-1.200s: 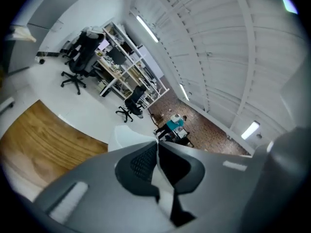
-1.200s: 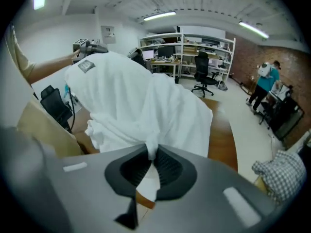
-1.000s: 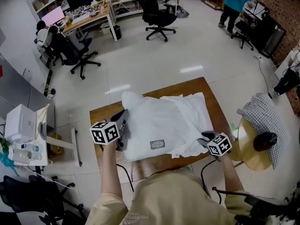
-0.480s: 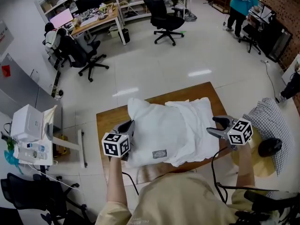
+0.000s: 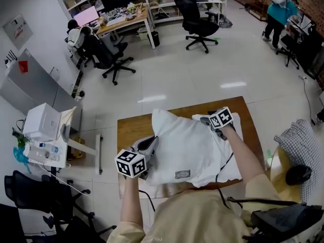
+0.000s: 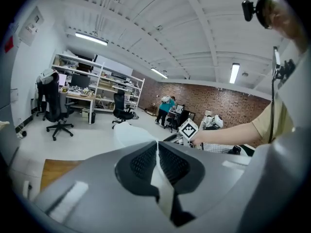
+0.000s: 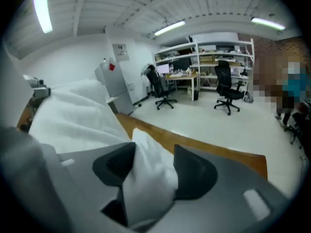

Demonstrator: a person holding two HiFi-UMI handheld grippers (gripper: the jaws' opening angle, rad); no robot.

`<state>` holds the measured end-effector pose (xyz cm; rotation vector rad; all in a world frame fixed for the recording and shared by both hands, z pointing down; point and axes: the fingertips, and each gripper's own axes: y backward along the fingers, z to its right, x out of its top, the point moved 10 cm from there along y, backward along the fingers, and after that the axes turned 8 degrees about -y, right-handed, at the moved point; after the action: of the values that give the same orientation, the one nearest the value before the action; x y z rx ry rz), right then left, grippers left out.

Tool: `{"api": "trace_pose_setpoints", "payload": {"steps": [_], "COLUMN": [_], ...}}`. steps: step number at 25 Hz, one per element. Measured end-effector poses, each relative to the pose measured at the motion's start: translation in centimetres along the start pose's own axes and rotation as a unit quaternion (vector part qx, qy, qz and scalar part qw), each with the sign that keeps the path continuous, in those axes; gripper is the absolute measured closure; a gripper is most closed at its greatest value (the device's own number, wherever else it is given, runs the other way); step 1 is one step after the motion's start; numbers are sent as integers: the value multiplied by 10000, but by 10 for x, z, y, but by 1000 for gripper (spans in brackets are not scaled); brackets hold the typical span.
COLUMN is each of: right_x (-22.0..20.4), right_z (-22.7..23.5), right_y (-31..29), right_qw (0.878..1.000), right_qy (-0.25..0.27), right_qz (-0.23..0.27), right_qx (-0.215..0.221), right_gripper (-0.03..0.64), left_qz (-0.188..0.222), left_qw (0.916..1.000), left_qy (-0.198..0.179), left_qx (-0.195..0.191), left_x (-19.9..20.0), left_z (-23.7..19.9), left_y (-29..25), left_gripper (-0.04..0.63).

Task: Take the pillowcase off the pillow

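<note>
Clenching pillow, left hand-held gripper; right hand-held gripper, jaws just closing, grasps pillowcase.

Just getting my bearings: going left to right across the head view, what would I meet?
White machine on a stand → left gripper, clamped on the pillow → grey label → right gripper, jaws just closed further on the pillowcase between them → checked cushion.

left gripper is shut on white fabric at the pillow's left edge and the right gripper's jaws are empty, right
No, the right gripper isn't empty: the right gripper view shows bunched white fabric between its jaws, which have just been closing on it. The left gripper is shut on white fabric as said.
</note>
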<state>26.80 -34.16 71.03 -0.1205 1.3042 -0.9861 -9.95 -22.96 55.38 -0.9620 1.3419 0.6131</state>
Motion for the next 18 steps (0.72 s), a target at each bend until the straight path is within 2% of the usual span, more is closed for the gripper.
{"api": "trace_pose_setpoints", "payload": {"steps": [1, 2, 3, 4, 5, 6, 7, 8, 10, 11, 13, 14, 15, 18], "right_x": [-9, -17, -21, -23, -24, -25, -28, -33, -45, -48, -44, -36, -27, -2], "right_z": [14, 27, 41, 57, 74, 94, 114, 131, 151, 152, 136, 123, 107, 46], "right_y": [-14, -23, -26, -21, -12, 0, 13, 23, 35, 35, 27, 25, 26, 45], "right_qw": [9995, 9987, 9981, 9979, 9976, 9968, 9956, 9939, 9884, 9867, 9878, 9893, 9913, 9966], "right_qy": [15, -11, -82, -172, -244, -304, -424, -663, -1227, -1319, -1084, -896, -690, 120], "right_qz": [-299, -509, -591, -570, -512, -471, -451, -433, -385, -369, -289, -186, -31, 467], "right_qx": [-51, -97, -159, -256, -398, -563, -697, -764, -811, -878, -1077, -1139, -1124, -675], "right_gripper": [416, 534, 589, 594, 598, 598, 598, 598, 597, 597, 594, 577, 526, 264], "left_qz": [-13, 21, 155, 412, 737, 1033, 1225, 1296, 1179, 1102, 1061, 1039, 971, 558], "left_qw": [9999, 9997, 9985, 9945, 9862, 9766, 9698, 9674, 9704, 9720, 9733, 9752, 9784, 9874], "left_qy": [27, 168, 477, 954, 1481, 1888, 2108, 2178, 2105, 2069, 2027, 1941, 1795, 1335], "left_qx": [110, 194, 205, 135, 35, -30, -32, 17, 124, 142, 184, 243, 328, 648], "left_x": [-1, -3, -6, -10, -14, -16, -18, -20, -26, -28, -28, -26, -23, -13], "left_z": [4, 4, 2, -3, -7, -11, -15, -20, -28, -30, -36, -40, -45, -58], "left_y": [-3, -5, -5, -2, 3, 10, 18, 26, 34, 33, 26, 23, 20, 14], "left_gripper": [588, 589, 589, 589, 589, 589, 589, 589, 590, 589, 589, 589, 589, 589]}}
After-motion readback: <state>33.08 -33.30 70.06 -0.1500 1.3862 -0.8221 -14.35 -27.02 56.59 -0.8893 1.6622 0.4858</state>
